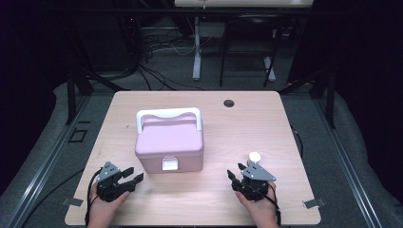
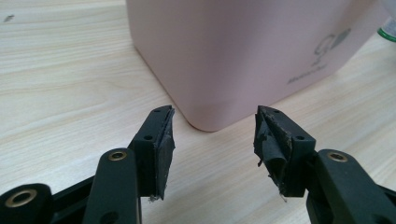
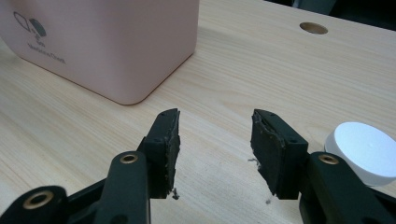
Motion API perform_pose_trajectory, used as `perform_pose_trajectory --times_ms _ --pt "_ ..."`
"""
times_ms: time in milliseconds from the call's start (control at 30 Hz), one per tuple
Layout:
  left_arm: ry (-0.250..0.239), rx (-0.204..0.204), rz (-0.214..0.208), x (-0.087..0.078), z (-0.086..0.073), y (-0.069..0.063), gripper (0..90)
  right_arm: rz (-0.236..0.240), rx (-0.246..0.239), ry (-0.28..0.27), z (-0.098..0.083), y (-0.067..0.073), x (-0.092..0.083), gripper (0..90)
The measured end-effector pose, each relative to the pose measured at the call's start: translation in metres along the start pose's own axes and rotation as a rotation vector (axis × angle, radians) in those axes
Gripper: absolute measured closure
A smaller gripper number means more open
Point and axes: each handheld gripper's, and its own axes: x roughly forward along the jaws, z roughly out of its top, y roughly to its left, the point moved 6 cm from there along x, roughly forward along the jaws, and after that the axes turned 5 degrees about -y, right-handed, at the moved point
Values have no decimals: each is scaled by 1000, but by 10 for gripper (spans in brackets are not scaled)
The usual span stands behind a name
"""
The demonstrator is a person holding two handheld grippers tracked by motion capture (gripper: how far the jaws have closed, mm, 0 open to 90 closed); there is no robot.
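A pink lidded box (image 1: 169, 145) with a white handle (image 1: 168, 114) and a white front latch (image 1: 169, 164) stands mid-table. My left gripper (image 1: 132, 177) rests near the front left, open and empty, its jaws aimed at the box's near left corner (image 2: 210, 119). My right gripper (image 1: 237, 171) sits at the front right, open with nothing between the jaws. A small white-capped bottle (image 1: 254, 157) stands just beyond it; its cap (image 3: 364, 151) shows right of the right jaw. The box's corner (image 3: 133, 93) lies ahead and to the left in the right gripper view.
The wooden table (image 1: 247, 128) has a round cable hole (image 1: 229, 103) near its far edge. Bare wood lies between the box and both grippers. Table legs and cables stand on the dark floor beyond.
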Motion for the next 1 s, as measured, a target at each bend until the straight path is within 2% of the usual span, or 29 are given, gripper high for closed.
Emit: perform_pose_trajectory --times_ms 267,500,667,1000 --pt "-18 -33 12 -2 1 5 481 26 39 1 0 3 3 520" --pt "-26 -35 12 -3 2 4 481 20 53 3 0 2 6 518" --pt "-33 -25 13 -6 2 3 481 40 75 12 0 2 9 531" --pt "-43 -45 14 -7 3 5 481 29 99 35 -1 5 15 575"
